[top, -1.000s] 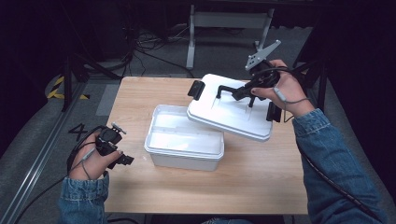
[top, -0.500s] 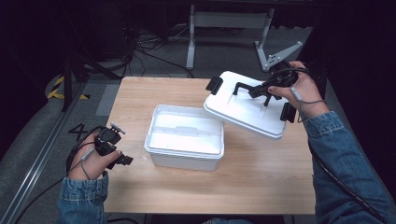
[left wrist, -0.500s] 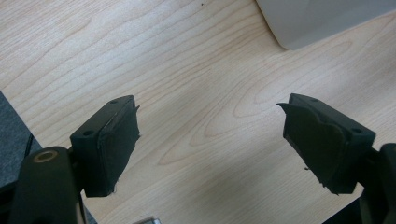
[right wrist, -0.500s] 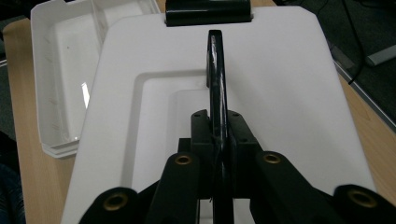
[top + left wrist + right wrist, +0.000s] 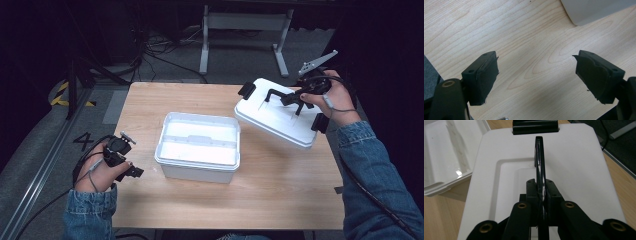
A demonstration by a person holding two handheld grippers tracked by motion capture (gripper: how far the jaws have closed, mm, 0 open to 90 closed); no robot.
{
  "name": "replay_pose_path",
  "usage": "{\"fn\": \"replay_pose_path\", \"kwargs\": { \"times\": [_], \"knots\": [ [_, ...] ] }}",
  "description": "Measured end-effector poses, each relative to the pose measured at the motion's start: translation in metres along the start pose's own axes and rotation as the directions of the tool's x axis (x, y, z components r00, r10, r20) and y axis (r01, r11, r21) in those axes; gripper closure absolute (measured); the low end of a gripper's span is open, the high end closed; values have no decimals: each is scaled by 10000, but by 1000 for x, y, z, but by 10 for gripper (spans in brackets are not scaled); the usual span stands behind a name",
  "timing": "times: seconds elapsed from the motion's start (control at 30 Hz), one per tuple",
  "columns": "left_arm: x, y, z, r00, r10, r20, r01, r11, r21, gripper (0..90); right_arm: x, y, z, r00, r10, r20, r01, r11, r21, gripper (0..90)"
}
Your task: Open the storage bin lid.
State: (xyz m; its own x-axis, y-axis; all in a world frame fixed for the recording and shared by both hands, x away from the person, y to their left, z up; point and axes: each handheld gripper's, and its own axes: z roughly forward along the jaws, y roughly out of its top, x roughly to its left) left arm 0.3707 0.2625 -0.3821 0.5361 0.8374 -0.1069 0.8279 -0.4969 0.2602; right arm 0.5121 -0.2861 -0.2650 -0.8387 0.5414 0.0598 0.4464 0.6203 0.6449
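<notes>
Table (image 5: 280, 200): pale wood top, seen from above; dark floor with cables around it.
Box (image 5: 197, 145): white plastic, open, rectangular, standing near the table's centre. A shallow white tray sits inside it. In the right gripper view its corner shows at about 10 o'clock (image 5: 446, 157).
Lid (image 5: 277, 117): white, with a black latch at each end and a black handle (image 5: 282, 95) on top. It is off the box, at roughly 2 o'clock from it, tilted, its low edge toward the box. Whether any part touches the table I cannot tell. In the right gripper view the lid (image 5: 579, 170) lies under the jaws, one latch at 12 o'clock.
Right gripper (image 5: 300, 97): held in the person's right hand (image 5: 332, 97) at the table's 2 o'clock side. Jaws drawn together on the lid's handle; the right gripper view (image 5: 541, 192) shows the thin black handle (image 5: 539, 157) pinched between the two pads and running away toward 12 o'clock.
Left gripper (image 5: 131, 167): held in the left hand (image 5: 97, 172) at about 8 o'clock on the table, near the edge, just beside the box but apart from it. In the left gripper view (image 5: 536, 75) the jaws stand wide apart with nothing between them, bare wood below, and a corner of the box (image 5: 594, 10) at 1 o'clock.
Sleeves: blue denim on both forearms.
</notes>
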Motion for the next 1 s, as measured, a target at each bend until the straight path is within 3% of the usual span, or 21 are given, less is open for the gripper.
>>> {"fn": "replay_pose_path", "kwargs": {
  "times": [0.47, 1.0],
  "knots": [
    [0, 0, 0, 10000, -24, -12, 24, 10000, -15, 191, -27, -35, 29, 9977, 532, 413, -543, 9982, 267, 845],
    [1, 1, 0, 10000, 61, -75, -61, 9999, -85, 191, -33, -68, 70, 9963, 818, 247, -830, 9952, 520, 845]
  ]
}}
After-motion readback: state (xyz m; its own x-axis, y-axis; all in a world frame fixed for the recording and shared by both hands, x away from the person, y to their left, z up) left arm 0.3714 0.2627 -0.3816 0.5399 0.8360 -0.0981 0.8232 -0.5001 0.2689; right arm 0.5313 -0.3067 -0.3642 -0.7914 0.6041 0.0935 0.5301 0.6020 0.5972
